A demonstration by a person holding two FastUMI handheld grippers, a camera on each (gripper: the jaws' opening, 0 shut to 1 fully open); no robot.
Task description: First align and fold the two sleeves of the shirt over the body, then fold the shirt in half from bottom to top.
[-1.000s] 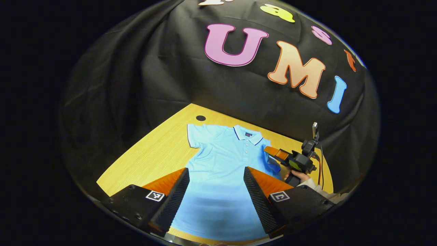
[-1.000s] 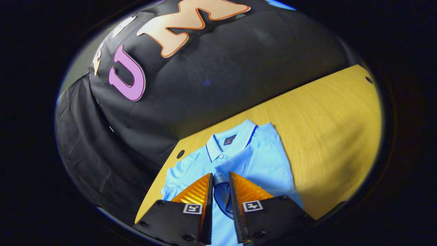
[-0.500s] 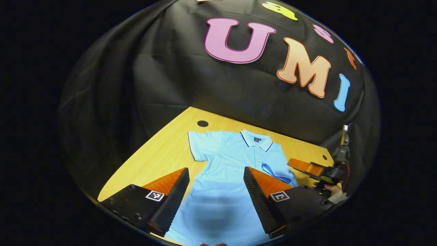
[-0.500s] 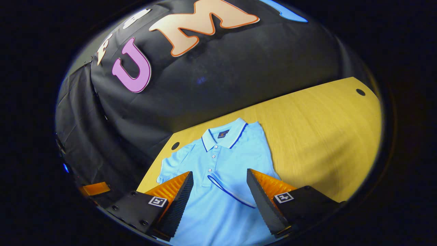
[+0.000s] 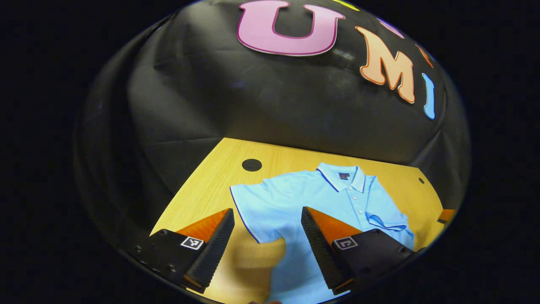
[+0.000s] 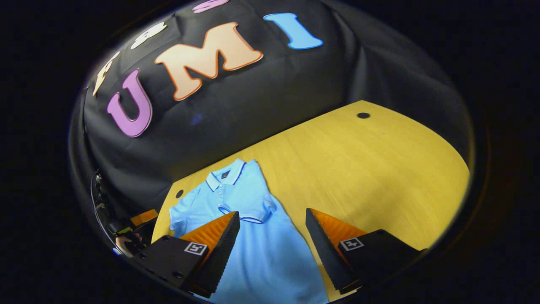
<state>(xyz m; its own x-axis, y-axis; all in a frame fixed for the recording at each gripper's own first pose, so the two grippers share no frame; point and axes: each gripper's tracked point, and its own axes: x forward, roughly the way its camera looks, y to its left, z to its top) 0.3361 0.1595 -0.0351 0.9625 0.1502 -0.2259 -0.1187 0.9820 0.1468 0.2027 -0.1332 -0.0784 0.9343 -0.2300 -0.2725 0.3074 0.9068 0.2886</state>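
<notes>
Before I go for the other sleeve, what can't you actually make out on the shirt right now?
- Shirt hem: cut off by the bottom edge, both views.
- Folded sleeve: its near end is behind the right gripper finger, right gripper view.
- Chest logo: too small.

Left gripper and right gripper both hover with jaws spread wide.

Yellow wood-grain tabletop with rounded corners, two small round black holes near far edge, black draped cloth wall behind.
</notes>
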